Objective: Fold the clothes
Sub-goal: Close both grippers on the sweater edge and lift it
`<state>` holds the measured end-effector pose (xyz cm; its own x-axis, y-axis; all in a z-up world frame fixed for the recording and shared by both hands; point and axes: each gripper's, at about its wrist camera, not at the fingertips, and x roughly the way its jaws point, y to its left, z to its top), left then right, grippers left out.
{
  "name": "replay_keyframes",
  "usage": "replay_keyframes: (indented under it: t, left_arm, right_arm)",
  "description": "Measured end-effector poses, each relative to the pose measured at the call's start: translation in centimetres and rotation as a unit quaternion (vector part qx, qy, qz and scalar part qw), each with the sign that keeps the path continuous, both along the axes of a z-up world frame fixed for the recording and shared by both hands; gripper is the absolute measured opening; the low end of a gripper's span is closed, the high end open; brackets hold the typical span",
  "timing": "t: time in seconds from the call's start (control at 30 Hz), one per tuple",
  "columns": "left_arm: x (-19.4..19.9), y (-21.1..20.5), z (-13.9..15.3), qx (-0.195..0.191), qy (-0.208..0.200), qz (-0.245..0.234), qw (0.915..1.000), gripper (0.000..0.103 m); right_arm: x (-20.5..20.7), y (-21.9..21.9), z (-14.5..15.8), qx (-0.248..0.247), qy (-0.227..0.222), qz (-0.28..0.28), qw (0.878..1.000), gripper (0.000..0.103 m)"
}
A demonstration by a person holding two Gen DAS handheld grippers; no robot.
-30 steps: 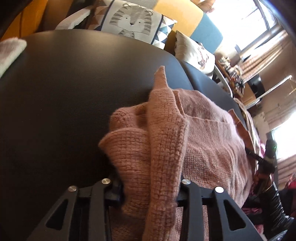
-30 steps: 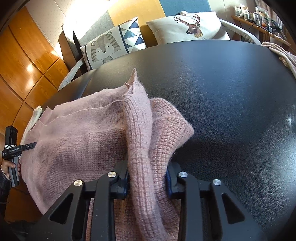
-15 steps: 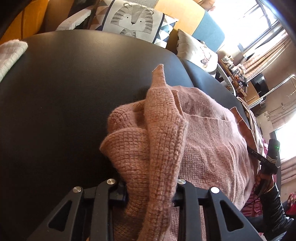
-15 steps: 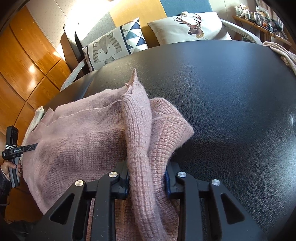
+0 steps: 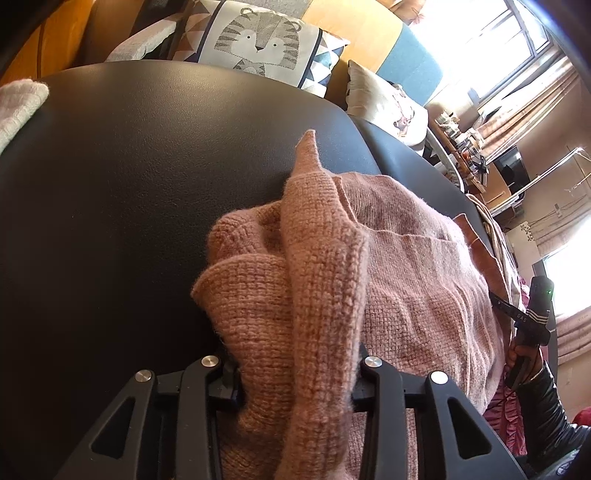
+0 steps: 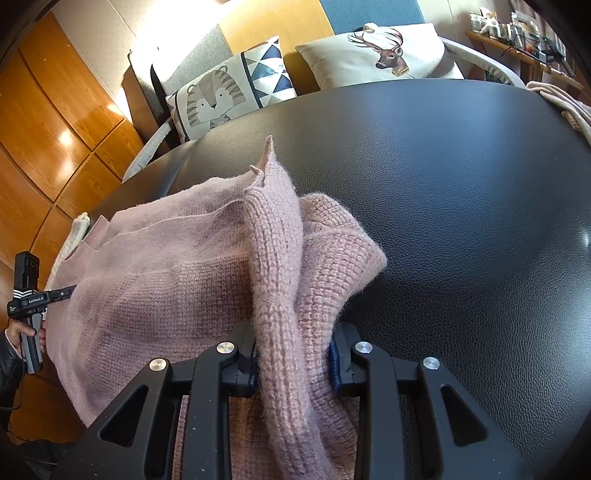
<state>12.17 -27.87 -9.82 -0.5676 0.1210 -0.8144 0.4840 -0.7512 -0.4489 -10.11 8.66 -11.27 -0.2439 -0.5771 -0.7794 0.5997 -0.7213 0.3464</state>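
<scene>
On the black table, pink sweater pinched in both grippers' jaws, cushions beyond

A big black worktop fills most of both views. Behind it, at 12 o'clock, a pillow with a tiger face leans beside a white pillow with a deer. Shiny orange wood panels are at 9 o'clock. In the left view, bright windows with curtains are at 2 o'clock.
</scene>
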Motion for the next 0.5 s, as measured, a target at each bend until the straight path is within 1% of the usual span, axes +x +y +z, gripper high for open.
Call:
replay_keyframes:
  t: [0.03,0.07,0.17,0.3,0.5]
  left_arm:
    - [0.0,0.1,0.0,-0.002,0.000,0.000,1.0000,0.036]
    - [0.0,0.1,0.1,-0.005,0.002,0.002,1.0000,0.031]
    - [0.3,0.2,0.2,-0.007,0.013,0.011,0.9998,0.024]
    - [1.0,0.5,0.6,-0.005,0.031,0.027,0.9991,0.022]
    - [3.4,0.2,2.1,0.003,0.067,0.053,0.9963,0.022]
  right_arm:
    - [0.1,-0.1,0.0,0.002,0.002,-0.002,1.000,0.029]
    - [0.2,-0.2,0.1,0.004,0.006,-0.004,1.000,0.029]
    - [0.8,-0.4,0.7,0.010,0.016,-0.012,1.000,0.027]
    - [1.8,-0.9,2.7,0.009,0.041,-0.019,0.999,0.026]
    - [3.7,-3.6,6.0,0.017,0.085,0.003,0.996,0.025]
